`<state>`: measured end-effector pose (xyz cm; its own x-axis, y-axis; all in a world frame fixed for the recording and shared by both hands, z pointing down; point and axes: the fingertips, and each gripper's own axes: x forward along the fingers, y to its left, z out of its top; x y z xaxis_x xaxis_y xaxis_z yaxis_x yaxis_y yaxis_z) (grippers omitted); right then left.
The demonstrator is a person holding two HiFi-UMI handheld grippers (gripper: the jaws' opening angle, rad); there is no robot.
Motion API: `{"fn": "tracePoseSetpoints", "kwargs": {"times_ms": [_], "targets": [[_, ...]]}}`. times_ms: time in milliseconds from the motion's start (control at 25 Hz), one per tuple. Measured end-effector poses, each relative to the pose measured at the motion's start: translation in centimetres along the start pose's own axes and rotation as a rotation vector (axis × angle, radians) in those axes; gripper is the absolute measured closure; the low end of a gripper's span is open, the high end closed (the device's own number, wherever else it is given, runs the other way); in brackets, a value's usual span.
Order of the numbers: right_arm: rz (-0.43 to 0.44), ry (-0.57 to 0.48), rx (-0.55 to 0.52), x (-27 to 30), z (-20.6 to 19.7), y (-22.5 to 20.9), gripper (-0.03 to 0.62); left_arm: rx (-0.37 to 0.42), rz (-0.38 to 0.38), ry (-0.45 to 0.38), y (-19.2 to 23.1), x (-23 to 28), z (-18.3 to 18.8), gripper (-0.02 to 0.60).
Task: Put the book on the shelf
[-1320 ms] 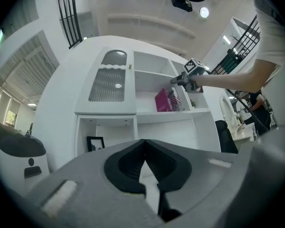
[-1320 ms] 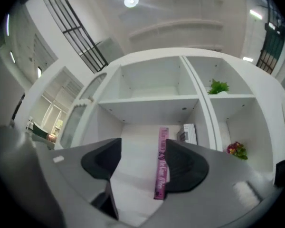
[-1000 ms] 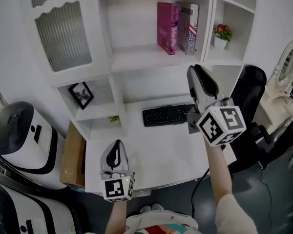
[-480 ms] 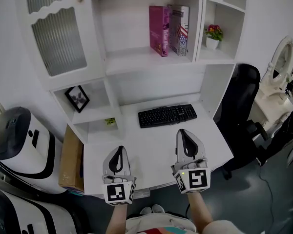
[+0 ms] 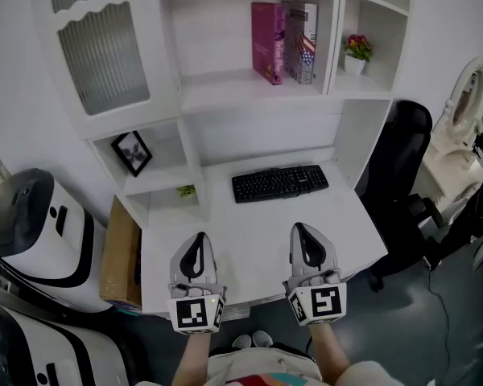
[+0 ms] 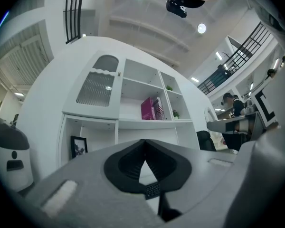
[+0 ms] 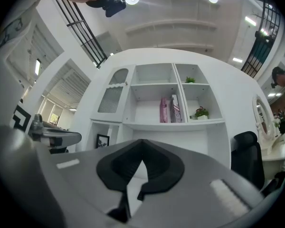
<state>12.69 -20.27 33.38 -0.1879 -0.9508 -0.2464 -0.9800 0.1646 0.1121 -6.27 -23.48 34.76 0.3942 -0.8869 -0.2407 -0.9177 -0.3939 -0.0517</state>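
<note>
A pink book (image 5: 267,42) stands upright on the white shelf (image 5: 241,88), with a flag-covered book (image 5: 302,43) right of it. Both grippers hover over the front edge of the white desk (image 5: 258,232), far below the books. My left gripper (image 5: 196,244) is shut with nothing in it. A hand's width to its right, my right gripper (image 5: 304,233) is also shut and empty. In the left gripper view the pink book (image 6: 148,109) shows above the closed left gripper (image 6: 143,141). The right gripper view shows the same book (image 7: 163,110) beyond the closed right gripper (image 7: 142,142).
A black keyboard (image 5: 279,183) lies mid-desk ahead of the grippers. A framed photo (image 5: 132,153) leans in a lower cubby, and potted flowers (image 5: 355,52) sit in the right compartment. A black chair (image 5: 406,151) stands right of the desk, a cardboard box (image 5: 121,256) at its left.
My right gripper has come down from in front of the shelf to the desk's front edge, level with the left gripper. The left gripper has stayed put.
</note>
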Motion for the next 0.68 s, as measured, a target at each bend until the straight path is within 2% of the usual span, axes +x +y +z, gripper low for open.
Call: {"fn": "tracePoseSetpoints", "kwargs": {"times_ms": [200, 440, 680], "targets": [[-0.003, 0.011, 0.014, -0.3, -0.3, 0.5, 0.591, 0.004, 0.005, -0.016, 0.6, -0.3, 0.6, 0.583], [-0.020, 0.022, 0.016, -0.7, -0.5, -0.1, 0.591, -0.029, 0.000, -0.032, 0.5, 0.0, 1.6, 0.583], [-0.033, 0.038, 0.030, -0.8, -1.2, -0.5, 0.591, -0.020, -0.017, -0.035, 0.0, 0.4, 1.6, 0.583]]}}
